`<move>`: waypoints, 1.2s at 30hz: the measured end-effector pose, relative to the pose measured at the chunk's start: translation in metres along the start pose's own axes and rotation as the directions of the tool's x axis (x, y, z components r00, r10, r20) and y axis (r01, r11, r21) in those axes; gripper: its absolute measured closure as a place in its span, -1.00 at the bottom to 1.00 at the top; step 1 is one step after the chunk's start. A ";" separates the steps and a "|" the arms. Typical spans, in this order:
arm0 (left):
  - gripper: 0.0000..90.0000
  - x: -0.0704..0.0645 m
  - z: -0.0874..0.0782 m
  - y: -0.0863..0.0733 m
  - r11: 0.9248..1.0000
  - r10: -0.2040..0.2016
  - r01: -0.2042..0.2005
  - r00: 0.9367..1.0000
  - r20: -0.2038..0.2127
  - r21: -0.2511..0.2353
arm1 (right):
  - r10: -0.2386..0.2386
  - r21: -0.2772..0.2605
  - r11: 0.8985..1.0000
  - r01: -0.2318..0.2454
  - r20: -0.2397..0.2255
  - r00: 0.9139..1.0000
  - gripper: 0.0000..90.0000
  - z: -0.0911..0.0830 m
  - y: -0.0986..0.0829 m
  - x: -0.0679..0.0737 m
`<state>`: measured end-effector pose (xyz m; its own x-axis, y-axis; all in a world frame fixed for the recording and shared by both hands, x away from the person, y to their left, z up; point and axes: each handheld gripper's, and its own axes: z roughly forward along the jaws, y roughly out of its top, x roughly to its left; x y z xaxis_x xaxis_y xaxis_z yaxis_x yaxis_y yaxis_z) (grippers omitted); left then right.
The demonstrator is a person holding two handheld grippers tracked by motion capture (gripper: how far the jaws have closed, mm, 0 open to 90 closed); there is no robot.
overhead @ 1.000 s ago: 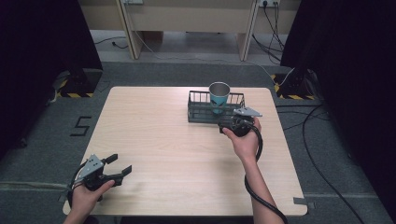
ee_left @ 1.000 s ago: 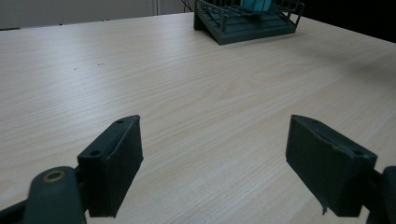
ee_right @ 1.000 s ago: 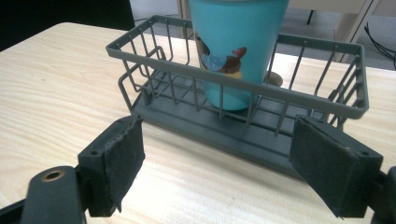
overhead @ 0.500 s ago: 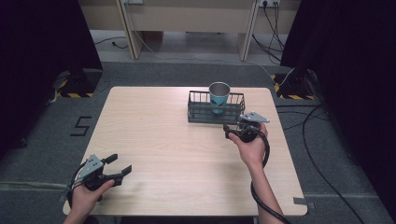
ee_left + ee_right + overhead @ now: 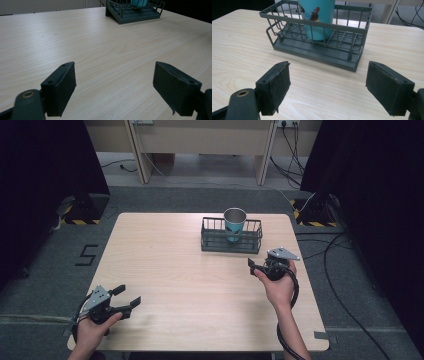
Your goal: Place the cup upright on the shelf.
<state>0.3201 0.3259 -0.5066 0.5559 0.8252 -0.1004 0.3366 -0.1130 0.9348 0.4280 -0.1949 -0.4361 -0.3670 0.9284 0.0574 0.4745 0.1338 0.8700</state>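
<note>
The wooden table carries a dark wire basket toward its far edge, right of the middle. A teal cup with a metal rim stands upright inside the basket. The right gripper rests on the table just in front of the basket's right end, jaws spread wide and empty. The left gripper sits at the near left corner, well apart, jaws likewise spread and holding nothing.
</note>
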 end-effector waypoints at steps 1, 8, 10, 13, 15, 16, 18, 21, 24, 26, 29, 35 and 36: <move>-0.60 0.000 0.000 0.000 1.000 0.000 0.000 1.000 0.000 0.000 | 0.002 -0.002 1.000 -0.002 0.001 1.000 -0.55 -0.002 -0.001 -0.001; -0.60 0.000 0.000 0.000 1.000 -0.001 0.001 1.000 -0.004 -0.002 | 0.020 -0.008 1.000 -0.020 0.015 1.000 -0.55 -0.011 -0.009 -0.006; -0.60 0.000 0.000 0.000 1.000 -0.003 0.003 1.000 -0.003 -0.002 | 0.024 -0.009 1.000 -0.024 0.017 1.000 -0.55 -0.014 -0.012 -0.007; -0.60 0.001 0.000 0.000 1.000 -0.003 0.003 1.000 -0.004 -0.002 | 0.035 -0.007 0.999 -0.035 0.023 0.999 -0.55 -0.017 -0.016 -0.009; -0.60 0.001 0.000 0.000 1.000 -0.004 0.004 1.000 -0.004 -0.002 | 0.031 -0.006 1.000 -0.031 0.024 0.999 -0.55 -0.019 -0.018 -0.011; -0.60 0.001 0.000 0.000 1.000 -0.005 0.005 1.000 -0.004 -0.002 | 0.034 -0.004 0.999 -0.034 0.026 0.999 -0.55 -0.020 -0.020 -0.011; -0.60 0.001 0.000 0.000 1.000 -0.008 0.008 1.000 -0.006 -0.003 | 0.036 -0.006 0.999 -0.036 0.030 0.999 -0.54 -0.022 -0.022 -0.012; -0.60 0.001 0.000 0.000 1.000 -0.011 0.011 1.000 -0.006 -0.003 | 0.040 -0.005 0.999 -0.040 0.035 0.999 -0.54 -0.025 -0.027 -0.014; -0.60 0.001 0.000 0.000 1.000 -0.009 0.009 1.000 -0.008 -0.004 | 0.052 -0.004 0.999 -0.052 0.037 0.998 -0.54 -0.028 -0.032 -0.015; -0.60 0.001 0.000 0.000 1.000 -0.013 0.013 1.000 -0.008 -0.004 | 0.053 -0.007 0.999 -0.053 0.043 0.998 -0.54 -0.030 -0.034 -0.016; -0.60 0.002 0.000 -0.001 1.000 -0.019 0.019 1.000 -0.008 -0.003 | 0.064 -0.007 0.998 -0.064 0.047 0.997 -0.53 -0.034 -0.039 -0.018; -0.60 0.003 0.000 -0.001 1.000 -0.029 0.029 0.999 -0.014 -0.010 | 0.084 -0.003 0.996 -0.084 0.061 0.995 -0.51 -0.040 -0.049 -0.024; -0.60 0.003 0.000 -0.001 1.000 -0.029 0.029 0.999 -0.015 -0.010 | 0.086 -0.006 0.996 -0.085 0.063 0.994 -0.50 -0.041 -0.051 -0.025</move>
<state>0.3210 0.3284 -0.5072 0.5348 0.8361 -0.1222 0.3449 -0.0840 0.9349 0.3808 -0.2394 -0.4618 -0.2736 0.9566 0.1005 0.4994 0.0520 0.8648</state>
